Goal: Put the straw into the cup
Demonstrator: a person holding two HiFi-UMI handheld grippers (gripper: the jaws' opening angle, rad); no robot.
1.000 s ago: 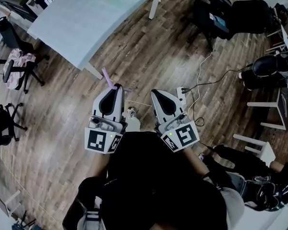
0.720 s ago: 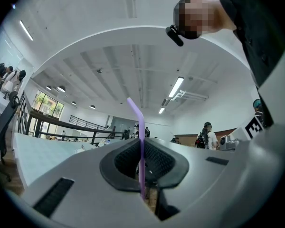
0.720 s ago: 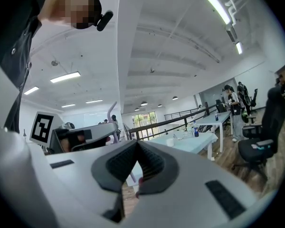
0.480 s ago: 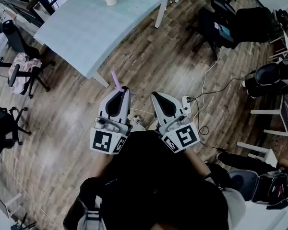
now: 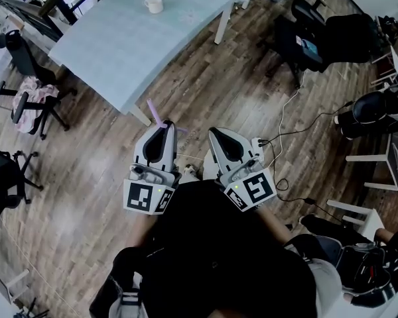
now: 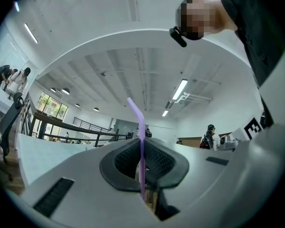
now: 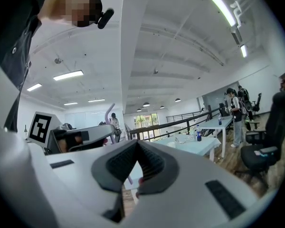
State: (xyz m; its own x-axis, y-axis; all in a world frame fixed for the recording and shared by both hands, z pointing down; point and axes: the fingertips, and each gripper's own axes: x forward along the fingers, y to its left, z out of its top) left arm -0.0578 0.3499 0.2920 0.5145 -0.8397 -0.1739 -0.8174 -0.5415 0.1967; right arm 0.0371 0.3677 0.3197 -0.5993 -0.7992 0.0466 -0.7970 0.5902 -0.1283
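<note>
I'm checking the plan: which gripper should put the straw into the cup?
Left: the left gripper is shut on the purple straw; the right gripper is shut, empty. The cup stands on the table ahead.

One straw [image 5: 154,111], one cup [image 5: 153,4], one table [image 5: 132,42], two claws [image 5: 165,125] [image 5: 215,132]

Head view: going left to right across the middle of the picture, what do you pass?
An office chair draped with cloth → left claw → right claw → white stool.

Pale table [image 5: 119,52], wood floor [image 5: 205,78], black office chair [image 5: 305,32], white power strip [image 5: 258,142]
</note>
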